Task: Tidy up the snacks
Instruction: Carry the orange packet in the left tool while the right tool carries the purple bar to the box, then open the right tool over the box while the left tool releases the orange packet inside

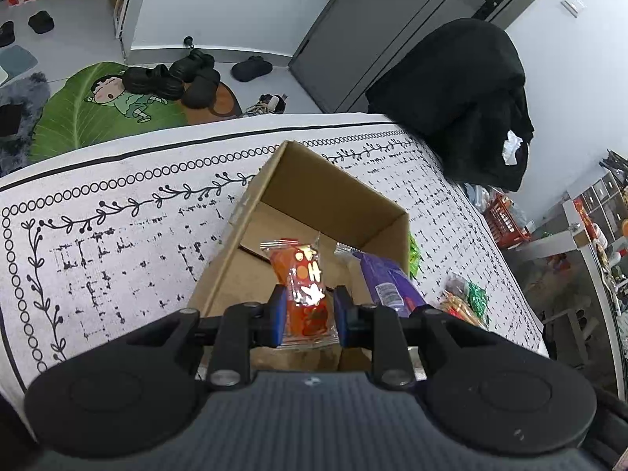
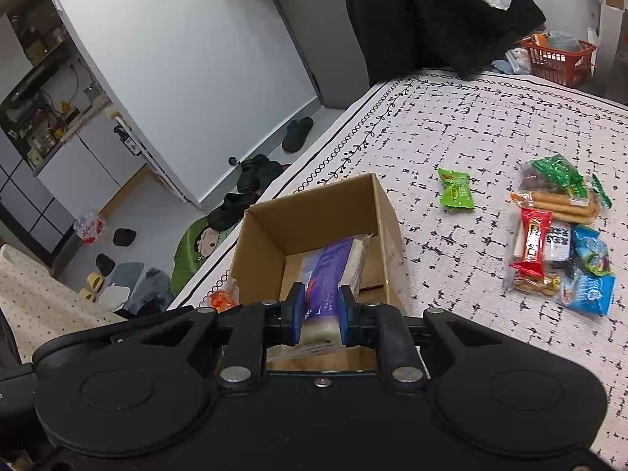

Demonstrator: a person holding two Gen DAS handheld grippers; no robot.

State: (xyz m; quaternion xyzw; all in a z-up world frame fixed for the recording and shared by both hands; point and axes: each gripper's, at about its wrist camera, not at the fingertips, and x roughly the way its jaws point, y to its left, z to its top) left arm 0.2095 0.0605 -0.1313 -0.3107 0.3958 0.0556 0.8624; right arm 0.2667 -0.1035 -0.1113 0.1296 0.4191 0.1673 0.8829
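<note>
While the cardboard box (image 1: 314,212) sits open at the centre of the left wrist frame, an orange snack packet (image 1: 304,286) is held clamped between the blue fingers of the left gripper (image 1: 310,314), just above the box's interior. To its right in the same frame, a purple-wrapped snack (image 1: 388,286) is seen slanting over the box's right side. In the right wrist view the box (image 2: 314,212) is found at centre, and the purple-wrapped snack (image 2: 333,271) is gripped by the right gripper (image 2: 321,314) — its far end is angled down into the box. Further right, a green packet (image 2: 455,188) lies alone on the patterned cloth (image 2: 451,117), and a pile of mixed snacks (image 2: 561,235) is spread at the right edge — well apart from the box.
</note>
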